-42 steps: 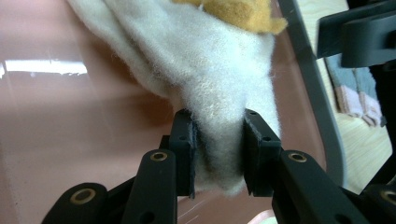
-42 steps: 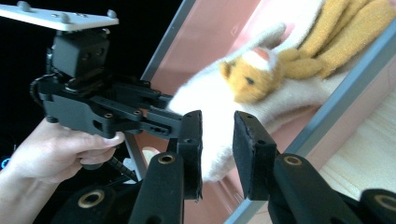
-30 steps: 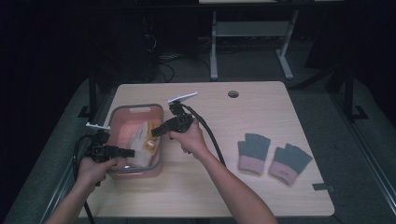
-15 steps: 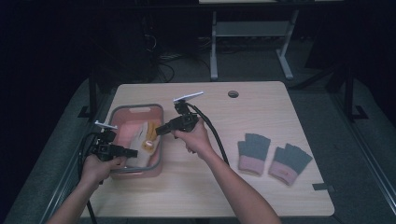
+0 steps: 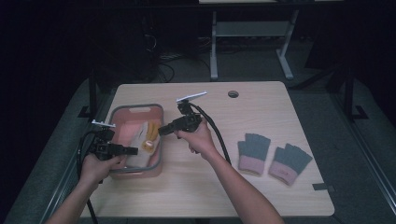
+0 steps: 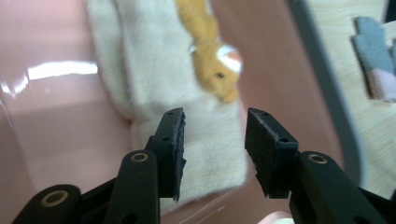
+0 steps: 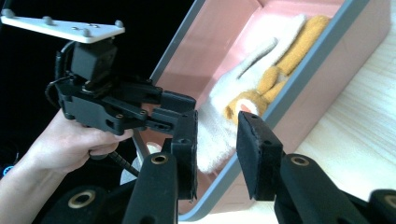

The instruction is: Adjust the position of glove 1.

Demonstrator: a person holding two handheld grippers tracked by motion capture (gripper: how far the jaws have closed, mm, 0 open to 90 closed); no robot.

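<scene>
Lying in the pink plastic bin with a grey rim (image 5: 159, 140) at the counter's (image 5: 224, 186) nine o'clock side, a cream fleece mitten with an orange animal figure (image 6: 205, 60) is seen. The left tongs (image 6: 212, 140) are poised over its cuff, the right tongs (image 7: 217, 149) above the bin's rim. Both have just been opening, partly parted, nothing gripped.

You have nothing to read here: no lettering, label, brand, number or sign can be made out on anything in your views.
</scene>
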